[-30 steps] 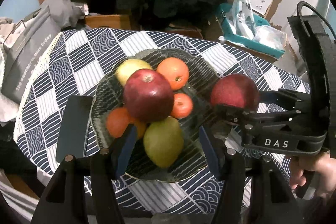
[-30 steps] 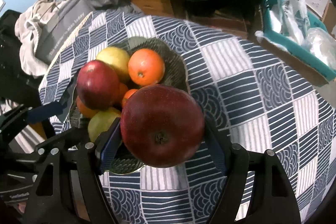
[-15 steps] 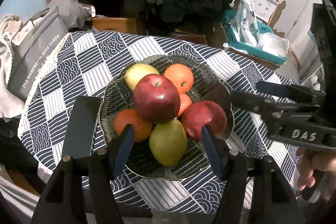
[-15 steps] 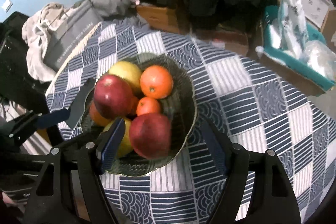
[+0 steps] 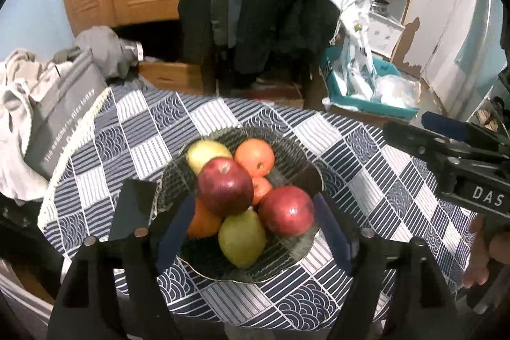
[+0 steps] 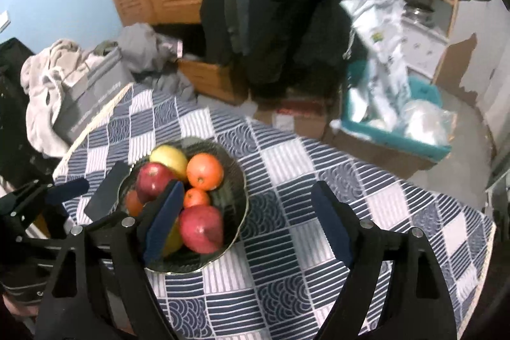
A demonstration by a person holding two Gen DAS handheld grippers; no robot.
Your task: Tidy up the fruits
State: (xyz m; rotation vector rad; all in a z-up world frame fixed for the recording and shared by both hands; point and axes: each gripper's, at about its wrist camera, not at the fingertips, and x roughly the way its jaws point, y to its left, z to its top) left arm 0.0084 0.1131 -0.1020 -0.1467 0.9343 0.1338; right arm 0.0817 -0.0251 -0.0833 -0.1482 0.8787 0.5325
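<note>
Left wrist only: hand (image 5: 484,247) gripping right gripper (image 5: 446,133).

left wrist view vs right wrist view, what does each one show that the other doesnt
Only the left wrist view shows the green pear whole at the front of the pile, the right gripper's "DAS" lettering and the hand holding it.

Only the right wrist view shows a long bare stretch of checked tablecloth right of the bowl, and the left gripper from the side; its own finger hides most of the pear.

Both show the glass bowl with two red apples, oranges and a yellow fruit, and the teal tray beyond. Both grippers' jaws are opening, holding nothing.
</note>
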